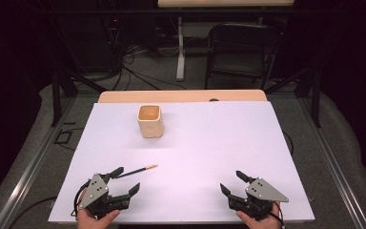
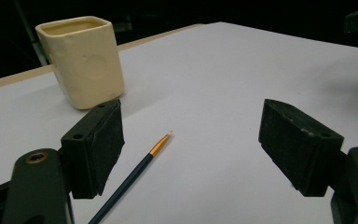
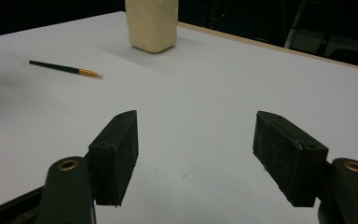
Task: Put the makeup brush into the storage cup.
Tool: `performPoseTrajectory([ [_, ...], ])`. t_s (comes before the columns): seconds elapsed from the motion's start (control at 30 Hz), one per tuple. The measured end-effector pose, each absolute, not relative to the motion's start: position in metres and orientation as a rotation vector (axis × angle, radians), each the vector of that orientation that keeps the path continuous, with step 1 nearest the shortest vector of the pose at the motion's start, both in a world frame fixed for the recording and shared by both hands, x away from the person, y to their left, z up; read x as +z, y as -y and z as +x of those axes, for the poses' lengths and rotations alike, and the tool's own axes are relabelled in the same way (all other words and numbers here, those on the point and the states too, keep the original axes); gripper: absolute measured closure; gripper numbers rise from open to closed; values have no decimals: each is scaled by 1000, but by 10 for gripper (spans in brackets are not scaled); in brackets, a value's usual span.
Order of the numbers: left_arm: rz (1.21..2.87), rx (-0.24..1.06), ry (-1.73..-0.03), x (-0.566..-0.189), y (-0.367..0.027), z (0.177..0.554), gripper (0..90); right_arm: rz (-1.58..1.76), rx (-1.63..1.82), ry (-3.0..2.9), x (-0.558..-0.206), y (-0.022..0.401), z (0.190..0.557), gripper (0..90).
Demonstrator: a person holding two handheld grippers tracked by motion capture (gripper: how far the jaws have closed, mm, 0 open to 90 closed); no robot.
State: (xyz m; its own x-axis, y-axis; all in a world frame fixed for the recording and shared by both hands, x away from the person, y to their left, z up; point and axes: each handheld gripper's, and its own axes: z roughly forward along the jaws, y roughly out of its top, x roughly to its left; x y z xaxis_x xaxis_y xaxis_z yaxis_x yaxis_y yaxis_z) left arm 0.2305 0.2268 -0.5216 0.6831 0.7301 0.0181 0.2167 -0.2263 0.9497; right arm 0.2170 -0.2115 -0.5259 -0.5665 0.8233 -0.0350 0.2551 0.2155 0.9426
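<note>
A cream square cup (image 1: 150,120) stands upright toward the back of the white table (image 1: 209,143). A thin dark brush with a gold ferrule (image 1: 140,170) lies flat on the table, just ahead of my left gripper (image 1: 126,181). That gripper is open and rests near the front left edge. In the left gripper view the brush (image 2: 133,176) lies close to the left pad, with the cup (image 2: 84,60) beyond. My right gripper (image 1: 233,182) is open at the front right, nothing between its pads. From the right gripper view the brush (image 3: 67,69) and cup (image 3: 151,23) sit far off.
A wooden table edge (image 1: 181,96) shows behind the white sheet. A black folding chair (image 1: 240,50) and a table leg (image 1: 180,47) stand on the floor beyond. Metal frame rails (image 1: 33,162) run along both sides.
</note>
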Motion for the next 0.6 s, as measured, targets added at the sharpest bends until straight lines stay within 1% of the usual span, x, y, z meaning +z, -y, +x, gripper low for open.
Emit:
performPoseTrajectory([
  [0.47, 1773, 578, -770, -522, -229, 231, 224, 986, 1366, -1943, -524, 215, 220, 310],
  [0.6, 1762, 575, -781, -522, -230, 231, 244, 981, 1366, -1949, -525, 214, 219, 311],
])
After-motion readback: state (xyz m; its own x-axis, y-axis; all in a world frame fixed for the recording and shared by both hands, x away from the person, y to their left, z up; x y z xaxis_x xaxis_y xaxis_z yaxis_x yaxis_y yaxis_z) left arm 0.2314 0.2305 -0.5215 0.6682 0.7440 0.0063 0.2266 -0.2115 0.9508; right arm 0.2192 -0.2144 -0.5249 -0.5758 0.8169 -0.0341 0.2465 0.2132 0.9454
